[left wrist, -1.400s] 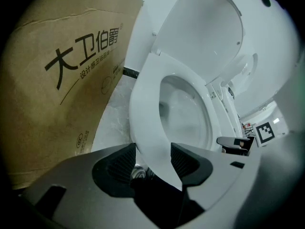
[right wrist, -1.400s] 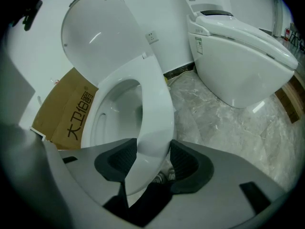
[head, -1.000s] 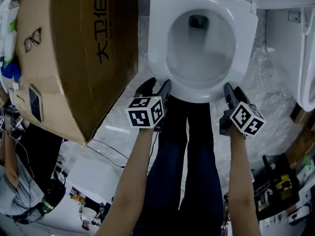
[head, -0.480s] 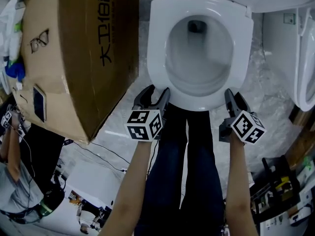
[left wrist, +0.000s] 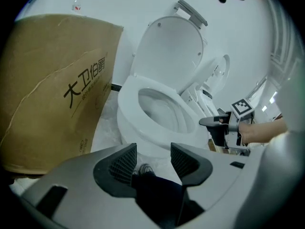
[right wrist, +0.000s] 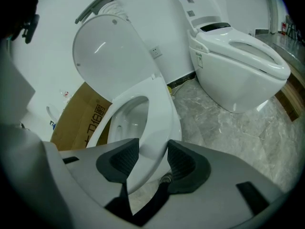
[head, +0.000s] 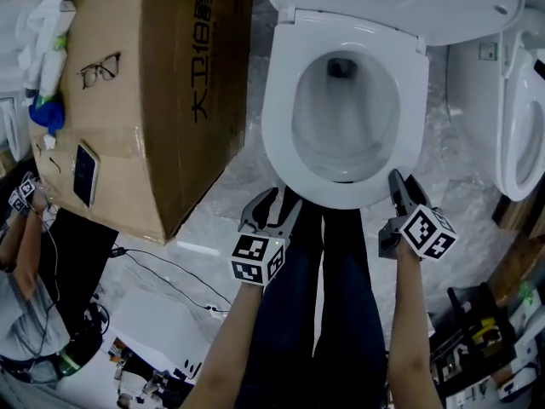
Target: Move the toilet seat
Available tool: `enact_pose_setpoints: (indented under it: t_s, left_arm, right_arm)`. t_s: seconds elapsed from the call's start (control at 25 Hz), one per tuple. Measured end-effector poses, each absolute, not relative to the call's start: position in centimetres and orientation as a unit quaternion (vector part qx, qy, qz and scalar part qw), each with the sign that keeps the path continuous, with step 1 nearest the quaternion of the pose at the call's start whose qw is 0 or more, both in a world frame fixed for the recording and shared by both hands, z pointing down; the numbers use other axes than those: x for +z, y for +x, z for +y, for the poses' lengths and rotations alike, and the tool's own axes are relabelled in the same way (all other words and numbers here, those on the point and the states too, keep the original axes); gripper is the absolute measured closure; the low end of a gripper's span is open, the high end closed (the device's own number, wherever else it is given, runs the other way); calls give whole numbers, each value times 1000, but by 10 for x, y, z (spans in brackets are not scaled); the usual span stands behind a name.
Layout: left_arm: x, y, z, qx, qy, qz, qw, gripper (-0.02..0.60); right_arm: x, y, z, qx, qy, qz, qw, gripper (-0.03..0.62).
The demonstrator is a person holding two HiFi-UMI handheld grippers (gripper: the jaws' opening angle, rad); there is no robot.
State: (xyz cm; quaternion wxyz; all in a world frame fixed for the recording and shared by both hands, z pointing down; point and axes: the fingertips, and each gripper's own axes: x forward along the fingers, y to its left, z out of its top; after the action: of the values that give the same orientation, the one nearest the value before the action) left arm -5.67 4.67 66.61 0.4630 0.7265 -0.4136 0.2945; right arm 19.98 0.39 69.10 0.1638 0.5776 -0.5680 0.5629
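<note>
We judge the lift just starting: our right gripper (head: 397,186) clamps the white oval plastic toilet seat (head: 278,135), lying low at 12 o'clock ahead, by its 5 o'clock rim, our left gripper (head: 274,205) gapes empty at 7 o'clock, so next comes a steady upward swing.

I stand on a grey marbled floor (head: 477,220) that shines under bright, even light. A plain white wall (right wrist: 143,13) runs behind, with a small socket (right wrist: 155,52) low on it. A big cardboard box (head: 153,100) with black print sits to the left, with a pair of glasses (head: 100,70) and a phone (head: 85,174) lying on top. A second white toilet (right wrist: 238,66) stands off to the right, beside a wooden board (head: 519,262). Thin black cables (head: 162,267) trail across the floor near the box.
</note>
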Motion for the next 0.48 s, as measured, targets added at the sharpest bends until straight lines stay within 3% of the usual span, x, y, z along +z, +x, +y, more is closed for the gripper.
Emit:
enact_pose_setpoints:
  t_s: [0.48]
  left_arm:
    - [617,-19,56,292,764,-370,440,359]
  right_arm:
    - [626,202,-16,548,596,-574,125,388]
